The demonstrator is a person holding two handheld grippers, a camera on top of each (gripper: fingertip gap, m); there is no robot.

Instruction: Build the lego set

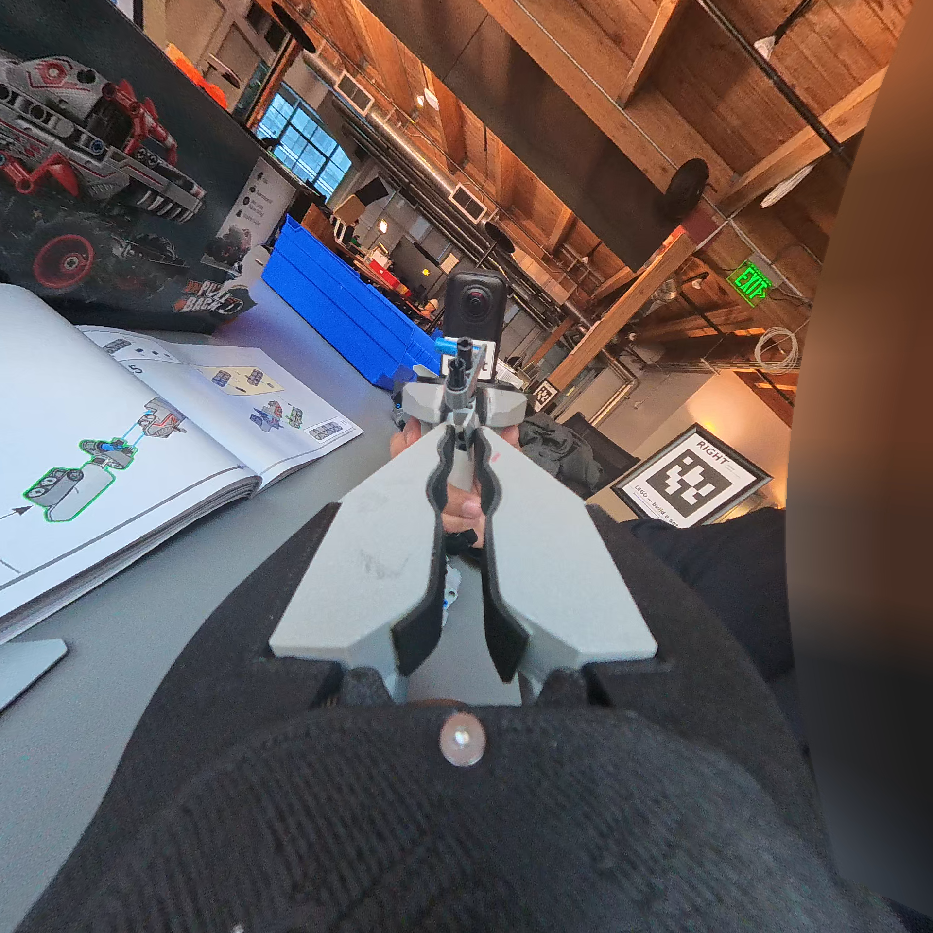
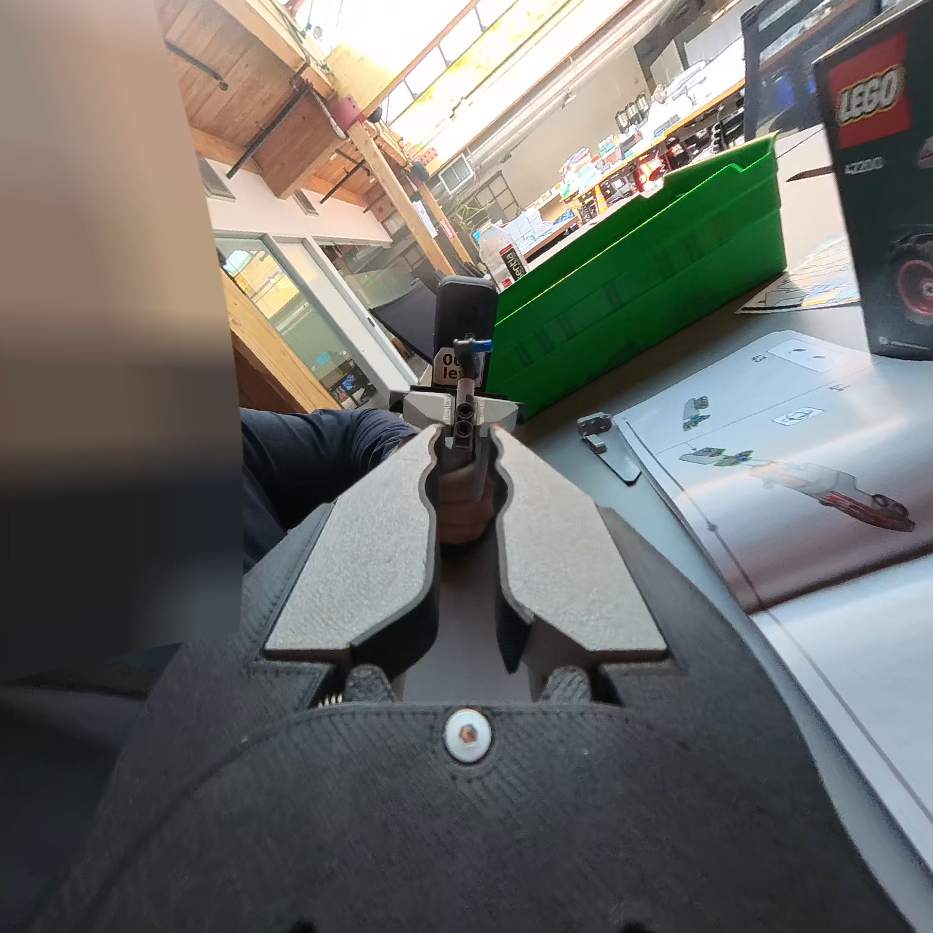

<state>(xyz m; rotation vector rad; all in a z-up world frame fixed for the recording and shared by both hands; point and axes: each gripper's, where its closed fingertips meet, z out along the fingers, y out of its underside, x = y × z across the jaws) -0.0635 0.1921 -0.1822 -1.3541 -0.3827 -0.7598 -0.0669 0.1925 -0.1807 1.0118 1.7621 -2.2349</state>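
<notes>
Left gripper (image 1: 460, 438) pinches a small grey lego assembly (image 1: 457, 391), jaws nearly closed on it. Right gripper (image 2: 463, 433) faces it tip to tip, clamped on the same piece's other end, held above the table (image 1: 151, 580). Open instruction booklet (image 1: 126, 444) lies beside; green bin (image 2: 656, 282), lego box (image 2: 883, 176) beyond.

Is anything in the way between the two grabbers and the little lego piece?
Nothing visible. Both the left gripper and the right gripper already pinch the small grey lego assembly from opposite ends, held up above the table.
</notes>
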